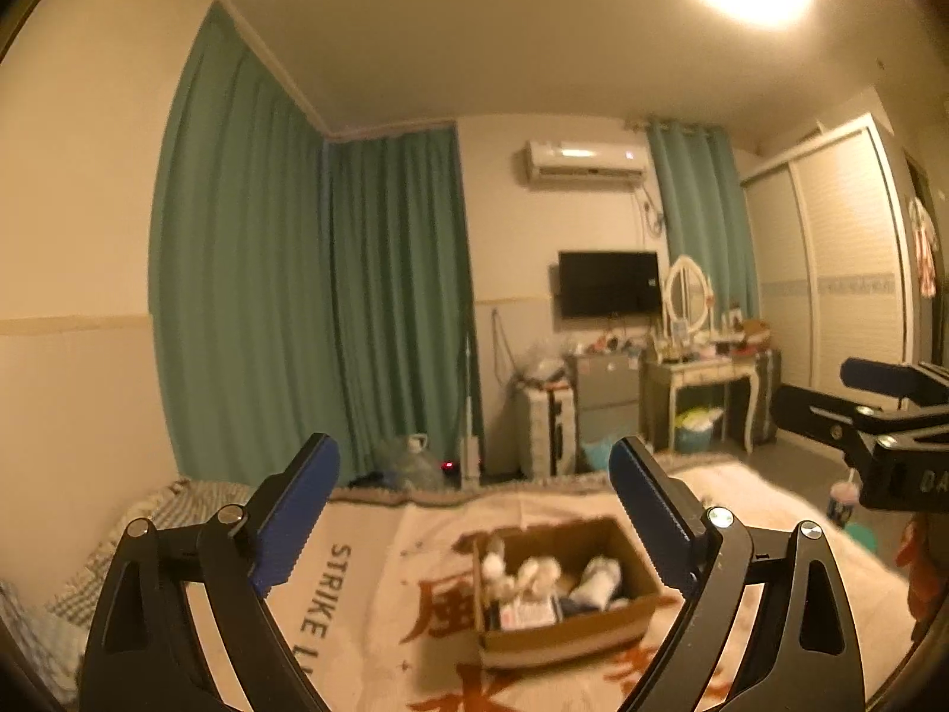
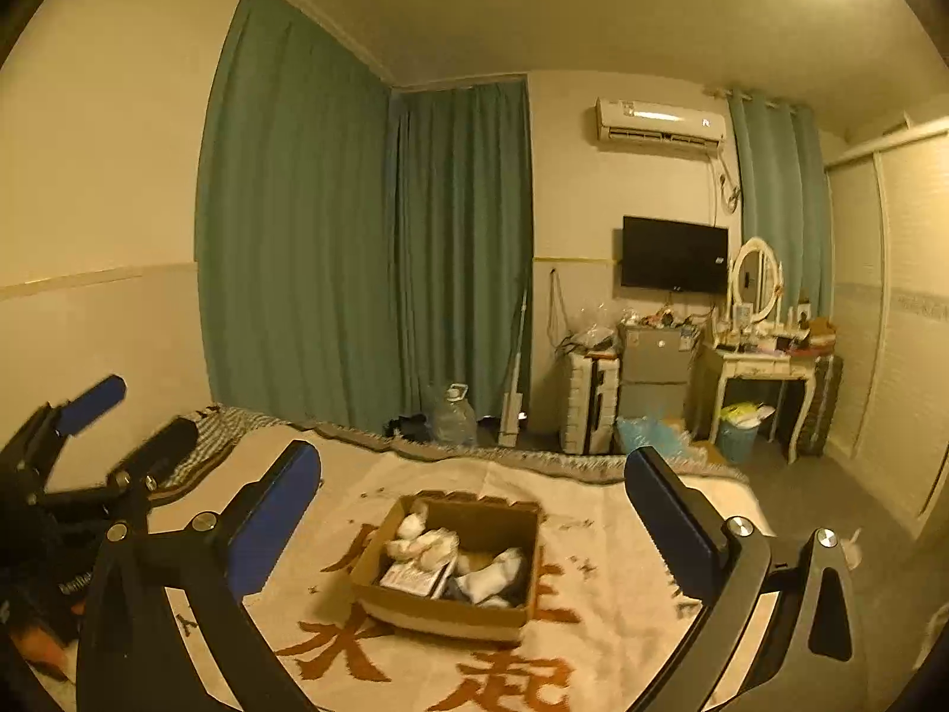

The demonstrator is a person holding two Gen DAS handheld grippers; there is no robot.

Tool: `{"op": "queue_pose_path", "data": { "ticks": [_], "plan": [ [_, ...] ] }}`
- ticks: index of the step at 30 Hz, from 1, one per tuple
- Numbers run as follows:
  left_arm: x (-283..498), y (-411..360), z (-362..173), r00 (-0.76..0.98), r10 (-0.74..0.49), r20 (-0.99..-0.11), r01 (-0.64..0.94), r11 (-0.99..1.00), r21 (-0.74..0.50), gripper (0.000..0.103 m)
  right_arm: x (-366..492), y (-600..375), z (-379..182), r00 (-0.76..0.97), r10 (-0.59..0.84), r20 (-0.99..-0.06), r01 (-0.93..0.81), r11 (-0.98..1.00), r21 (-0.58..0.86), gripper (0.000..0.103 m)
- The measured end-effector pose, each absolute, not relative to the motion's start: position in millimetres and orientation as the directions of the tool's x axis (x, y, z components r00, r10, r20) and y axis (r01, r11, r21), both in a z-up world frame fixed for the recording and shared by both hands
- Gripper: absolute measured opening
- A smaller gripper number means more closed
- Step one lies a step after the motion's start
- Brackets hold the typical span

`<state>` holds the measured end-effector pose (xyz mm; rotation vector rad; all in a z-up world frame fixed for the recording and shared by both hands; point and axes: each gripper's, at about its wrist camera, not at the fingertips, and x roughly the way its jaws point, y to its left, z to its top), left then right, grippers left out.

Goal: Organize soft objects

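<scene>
An open cardboard box [image 1: 563,635] [image 2: 439,608] sits on a white blanket with orange characters [image 1: 368,581] [image 2: 599,647] on the bed. It holds several soft white items [image 1: 596,581] [image 2: 492,581] that look like socks and small plush pieces, plus a flat packet [image 2: 412,580]. My left gripper [image 1: 474,510] is open and empty, held above and short of the box. My right gripper [image 2: 474,510] is open and empty, also above and short of the box. Each gripper shows at the edge of the other's view: the right one [image 1: 878,409], the left one [image 2: 112,421].
Green curtains [image 2: 356,249] hang past the bed's far edge. A water jug [image 2: 454,415], a suitcase [image 2: 590,403], a small fridge [image 2: 655,374], a dressing table with mirror [image 2: 759,356] and a wardrobe [image 1: 842,273] stand beyond. A checked pillow [image 1: 148,522] lies at the left.
</scene>
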<state>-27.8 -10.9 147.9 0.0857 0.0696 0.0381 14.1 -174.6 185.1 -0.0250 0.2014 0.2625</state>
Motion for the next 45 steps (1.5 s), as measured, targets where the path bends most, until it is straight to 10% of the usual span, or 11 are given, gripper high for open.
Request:
{"op": "queue_pose_path", "data": {
  "ticks": [17, 45],
  "plan": [
    [19, 14, 57, 0.963, 0.01, -0.269, -0.002, 1.0, 0.031, 0.094, 81, -148, 58, 0.913, 0.218, -0.345, -0.234, 0.972, -0.005, 0.103],
    [24, 13, 42, 0.948, 0.004, -0.318, 0.0, 1.0, 0.012, 0.094, 86, -158, 46, 0.9, 0.2, -0.388, -0.208, 0.978, 0.021, 0.103]
  ]
}}
